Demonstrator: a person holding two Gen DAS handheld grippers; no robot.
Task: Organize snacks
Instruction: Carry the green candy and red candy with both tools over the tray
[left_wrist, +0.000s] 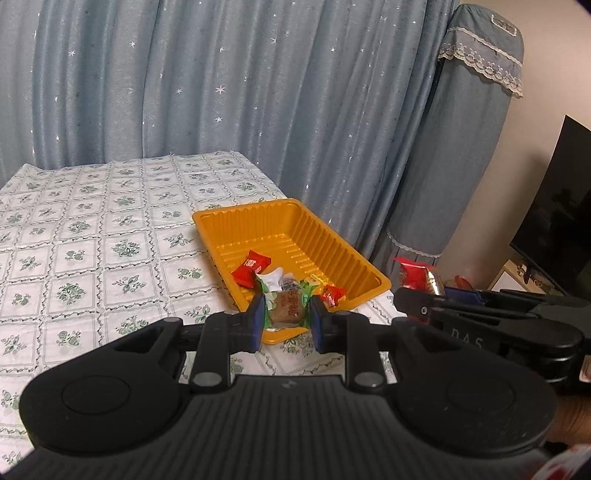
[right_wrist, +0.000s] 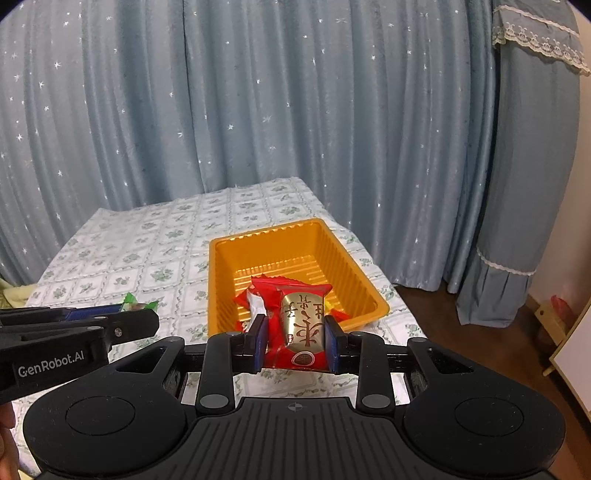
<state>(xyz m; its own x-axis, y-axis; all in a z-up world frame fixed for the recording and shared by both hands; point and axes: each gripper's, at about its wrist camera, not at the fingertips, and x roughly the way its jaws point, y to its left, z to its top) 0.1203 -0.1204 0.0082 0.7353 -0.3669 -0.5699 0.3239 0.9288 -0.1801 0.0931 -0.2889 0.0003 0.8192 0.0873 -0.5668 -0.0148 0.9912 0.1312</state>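
Observation:
An orange ribbed tray (left_wrist: 258, 216) (right_wrist: 258, 240) sits at the table's near right corner. It holds a red candy (left_wrist: 251, 268), a white wrapped sweet (left_wrist: 272, 277) and a small red-yellow candy (left_wrist: 332, 294). My left gripper (left_wrist: 287, 319) is shut on a green-wrapped brown snack (left_wrist: 286, 307), above the tray's near edge. My right gripper (right_wrist: 295, 338) is shut on a red and gold snack packet (right_wrist: 301, 321), in front of the tray's near edge. The right gripper (left_wrist: 424, 291) shows at the right of the left wrist view with its packet (left_wrist: 415, 275). The left gripper (right_wrist: 140, 312) shows at the left of the right wrist view.
The table has a white cloth with green flowers (left_wrist: 92, 229) (right_wrist: 147, 236). Blue star-print curtains (left_wrist: 221, 81) hang behind it. A covered tall column (left_wrist: 454, 155) stands to the right, with a dark screen (left_wrist: 557, 206) beyond it. Wooden floor (right_wrist: 461, 332) lies right of the table.

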